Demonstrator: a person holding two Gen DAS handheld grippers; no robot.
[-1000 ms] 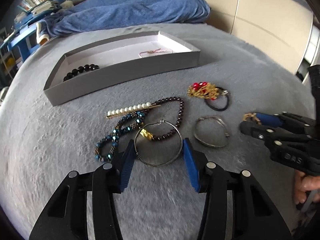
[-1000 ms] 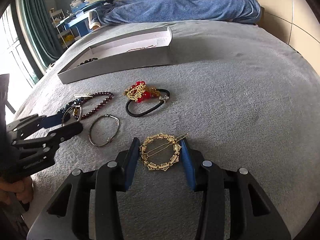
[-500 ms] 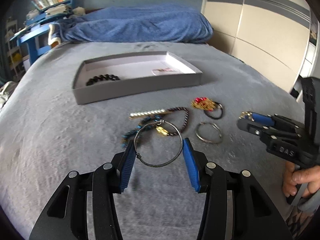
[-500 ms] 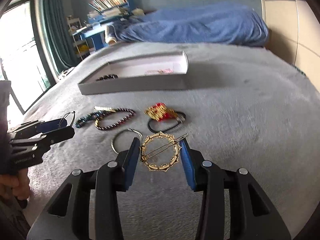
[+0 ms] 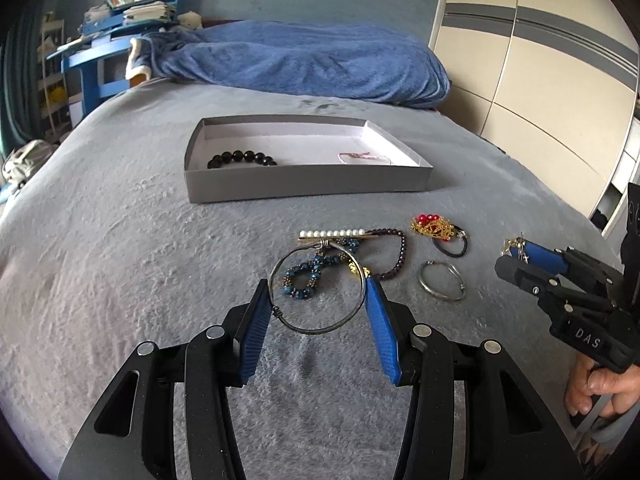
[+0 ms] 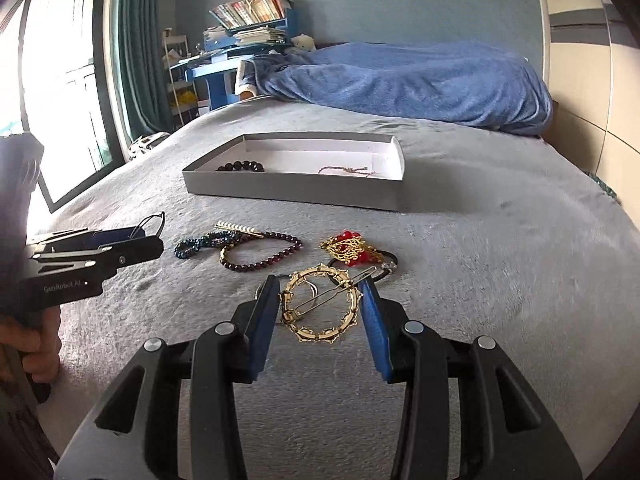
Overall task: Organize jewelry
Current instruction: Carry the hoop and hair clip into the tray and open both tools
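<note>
A: Which step is this?

B: Carrying, I'd judge. The left tongs (image 5: 318,298) are clenched on a thin wire bangle (image 5: 318,290); the right tongs (image 6: 320,304) grip a gold ring hair clip (image 6: 320,305). Both pieces hang above the bed (image 5: 120,240).

A: Next?

B: Each must travel toward twelve o'clock into the grey box (image 5: 308,186) and be let go clear of the black bead bracelet (image 5: 240,158).

A: Do the views differ?

B: The left view shows a silver bangle (image 5: 441,280) at two o'clock of its tongs; the right view mostly hides it behind the clip, yet shows the window (image 6: 60,80).
</note>
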